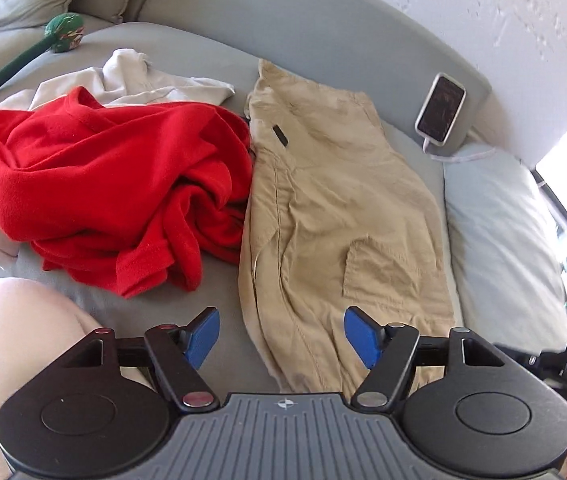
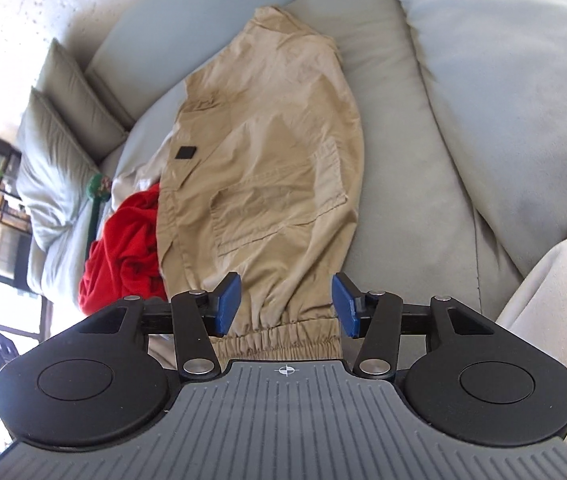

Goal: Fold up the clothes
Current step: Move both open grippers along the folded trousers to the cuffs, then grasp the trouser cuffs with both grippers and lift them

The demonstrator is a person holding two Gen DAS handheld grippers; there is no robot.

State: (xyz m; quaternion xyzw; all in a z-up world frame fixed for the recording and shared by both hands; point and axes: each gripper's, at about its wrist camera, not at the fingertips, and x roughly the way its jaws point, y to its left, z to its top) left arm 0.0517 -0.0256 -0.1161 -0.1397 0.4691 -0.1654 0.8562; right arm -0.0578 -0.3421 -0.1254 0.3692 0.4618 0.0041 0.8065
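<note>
Tan cargo trousers (image 1: 335,216) lie lengthwise on a grey couch seat, folded leg on leg, pocket flap up. A crumpled red garment (image 1: 115,184) sits to their left, over a white garment (image 1: 143,76). My left gripper (image 1: 281,336) hovers open above the near end of the trousers, nothing between its blue pads. In the right wrist view the trousers (image 2: 267,168) stretch away, with the elastic cuff (image 2: 279,338) right below my right gripper (image 2: 285,304). That gripper is open, its pads either side of the cuff end without touching it. The red garment (image 2: 127,248) shows at left.
A phone (image 1: 440,109) on a cable leans against the couch back (image 1: 323,28). A pale blue pillow (image 1: 503,248) lies right of the trousers. A green toy on a stick (image 1: 63,33) rests at the far left. A person's knee (image 1: 7,340) is at lower left.
</note>
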